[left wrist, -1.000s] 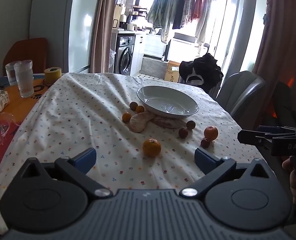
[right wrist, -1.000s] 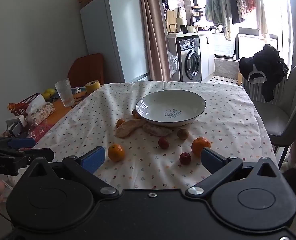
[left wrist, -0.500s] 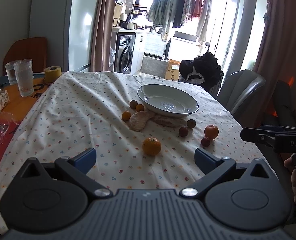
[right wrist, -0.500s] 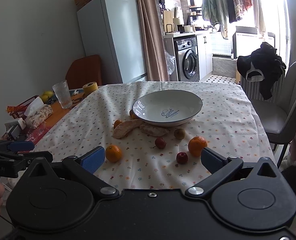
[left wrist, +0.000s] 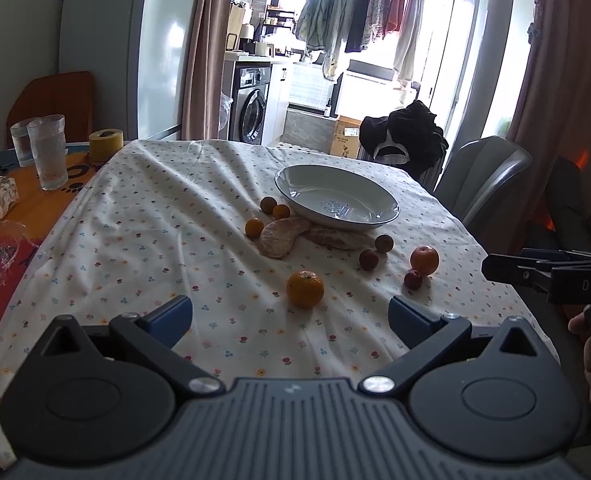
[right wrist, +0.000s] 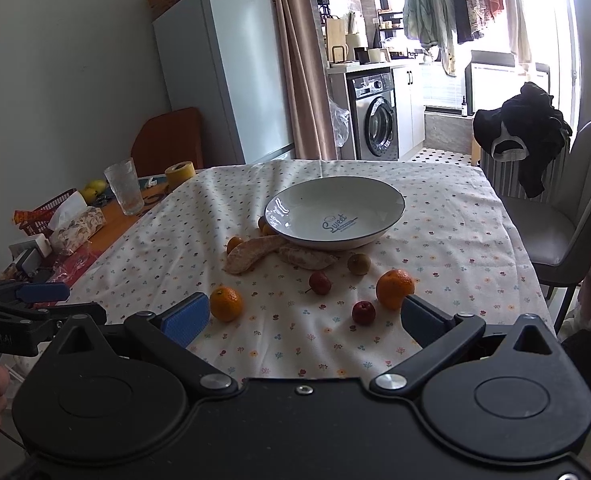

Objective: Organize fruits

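Hovering off near table edge, left gripper (left wrist: pixel 290 314) and right gripper (right wrist: pixel 304 316), jaws wide, holding nothing. Fruits loose on tablecloth (right wrist: pixel 447 240) just in front of empty bowl (right wrist: pixel 295 204): mandarin (right wrist: pixel 225 303), orange (right wrist: pixel 395 289), peeled segments (right wrist: pixel 255 254).

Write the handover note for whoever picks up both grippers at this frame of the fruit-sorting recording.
Left gripper: open, holding nothing, held above the near table edge.
Right gripper: open, holding nothing, also short of the fruit.
Bowl: no fruit in it, standing mid-table on the flowered cloth.
All fruit lies on the cloth: two oranges, two small red fruits, a brownish round one, two peeled segments and small orange fruits beside the bowl.
Done: nothing placed yet.
Left: every piece. The nearest oranges look like the easiest first picks.
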`<control>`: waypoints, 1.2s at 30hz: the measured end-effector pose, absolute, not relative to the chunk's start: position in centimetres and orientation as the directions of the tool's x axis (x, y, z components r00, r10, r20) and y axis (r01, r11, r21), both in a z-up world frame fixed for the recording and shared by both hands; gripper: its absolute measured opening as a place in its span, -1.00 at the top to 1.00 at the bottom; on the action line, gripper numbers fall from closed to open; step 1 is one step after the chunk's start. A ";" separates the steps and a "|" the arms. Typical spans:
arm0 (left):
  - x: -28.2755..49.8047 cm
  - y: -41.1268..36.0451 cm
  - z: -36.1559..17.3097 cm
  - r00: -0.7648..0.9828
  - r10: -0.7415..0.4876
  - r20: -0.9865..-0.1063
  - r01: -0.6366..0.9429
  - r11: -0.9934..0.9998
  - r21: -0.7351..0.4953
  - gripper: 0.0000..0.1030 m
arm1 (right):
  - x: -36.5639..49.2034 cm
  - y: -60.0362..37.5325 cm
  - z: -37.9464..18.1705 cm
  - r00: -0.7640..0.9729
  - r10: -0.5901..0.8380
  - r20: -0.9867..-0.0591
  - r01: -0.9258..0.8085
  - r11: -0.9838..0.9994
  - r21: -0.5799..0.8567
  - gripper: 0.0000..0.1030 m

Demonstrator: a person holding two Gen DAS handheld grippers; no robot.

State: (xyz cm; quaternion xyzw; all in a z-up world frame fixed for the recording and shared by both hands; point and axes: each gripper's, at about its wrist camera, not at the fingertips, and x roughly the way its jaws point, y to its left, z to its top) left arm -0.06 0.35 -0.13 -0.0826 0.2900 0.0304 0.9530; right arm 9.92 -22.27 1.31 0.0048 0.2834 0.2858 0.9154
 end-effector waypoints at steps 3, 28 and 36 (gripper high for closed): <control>-0.1 0.4 -0.1 0.830 0.011 -0.558 -0.106 0.985 -0.139 -1.00 | 9.9 -22.3 1.3 0.675 0.526 -0.517 -0.520 0.837 0.172 -1.00; -0.1 0.6 0.0 0.829 0.010 -0.559 -0.107 0.984 -0.141 -1.00 | 10.0 -22.3 1.3 0.677 0.526 -0.516 -0.519 0.837 0.173 -1.00; 0.2 0.8 -0.5 0.819 0.019 -0.573 -0.112 0.986 -0.127 -1.00 | 10.4 -22.5 0.7 0.675 0.526 -0.517 -0.514 0.838 0.183 -1.00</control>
